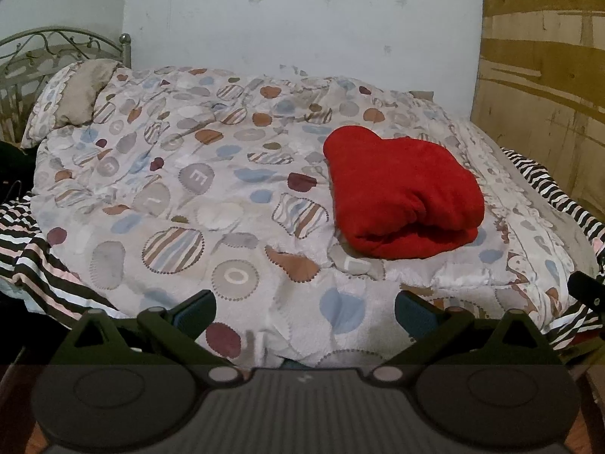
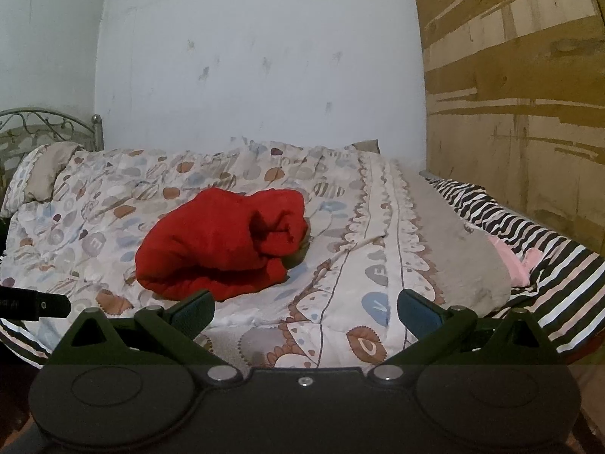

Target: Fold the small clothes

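Pale, scuffed wall and a boarded plywood panel close off the far side of a bed covered by a white quilt printed with blue, brown and striped circles [image 1: 211, 204], and that quilt is my working surface. On it lies the soft red fleece garment [image 1: 401, 196], gathered into a thick, doubled-over bundle with a rolled fold along its near edge; from the right wrist view its right end looks bunched and loosely tucked rather than squared. I judge it sits somewhere between roughly folded and neatly finished: it could be a rough bundle awaiting a proper fold, or a fold already made that only wants tidying, and these views do not settle which. My left tongs [image 1: 305, 308] are spread wide with nothing between them, hovering near the quilt's front edge, clear of the garment. My right tongs [image 2: 305, 308] are likewise wide apart and hold nothing, with the bundle just beyond their left finger. Any further handling would call for finding a clean edge, and the plush layers hide those edges. Around it, a beige pillow [image 1: 81, 92] lies by the metal headboard, a black-and-white striped sheet [image 2: 529, 234] shows along the bed's sides, and nothing stands between the tongs and the bundle.
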The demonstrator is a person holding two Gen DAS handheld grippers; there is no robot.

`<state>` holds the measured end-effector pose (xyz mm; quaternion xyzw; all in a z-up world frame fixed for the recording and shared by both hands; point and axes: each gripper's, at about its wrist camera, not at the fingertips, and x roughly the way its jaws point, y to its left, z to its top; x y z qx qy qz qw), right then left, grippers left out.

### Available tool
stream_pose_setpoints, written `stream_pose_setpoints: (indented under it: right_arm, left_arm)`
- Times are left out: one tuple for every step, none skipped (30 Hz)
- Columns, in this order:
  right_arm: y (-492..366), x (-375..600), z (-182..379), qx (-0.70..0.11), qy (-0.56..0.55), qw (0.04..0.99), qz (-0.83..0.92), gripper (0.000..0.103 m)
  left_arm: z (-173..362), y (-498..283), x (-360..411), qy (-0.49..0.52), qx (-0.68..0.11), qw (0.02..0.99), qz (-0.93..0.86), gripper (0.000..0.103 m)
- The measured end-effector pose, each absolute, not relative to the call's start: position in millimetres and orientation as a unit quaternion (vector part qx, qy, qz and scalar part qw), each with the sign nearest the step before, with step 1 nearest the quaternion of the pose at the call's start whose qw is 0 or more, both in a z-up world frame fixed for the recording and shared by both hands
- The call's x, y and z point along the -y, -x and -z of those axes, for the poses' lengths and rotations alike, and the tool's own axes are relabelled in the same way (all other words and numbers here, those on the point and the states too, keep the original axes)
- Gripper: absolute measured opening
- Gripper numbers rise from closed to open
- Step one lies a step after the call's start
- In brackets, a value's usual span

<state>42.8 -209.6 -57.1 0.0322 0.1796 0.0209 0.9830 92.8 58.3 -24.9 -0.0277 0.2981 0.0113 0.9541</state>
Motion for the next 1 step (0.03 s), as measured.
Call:
stream_pose_setpoints:
  right_arm:
    - [-42.6, 209.4, 56.8, -0.180, -0.031, 0.983, -0.021, 0.103]
  left_arm:
    - [25.2, -94.0, -57.8, 0.027, -0.299, 0.954, -0.011, 0.103]
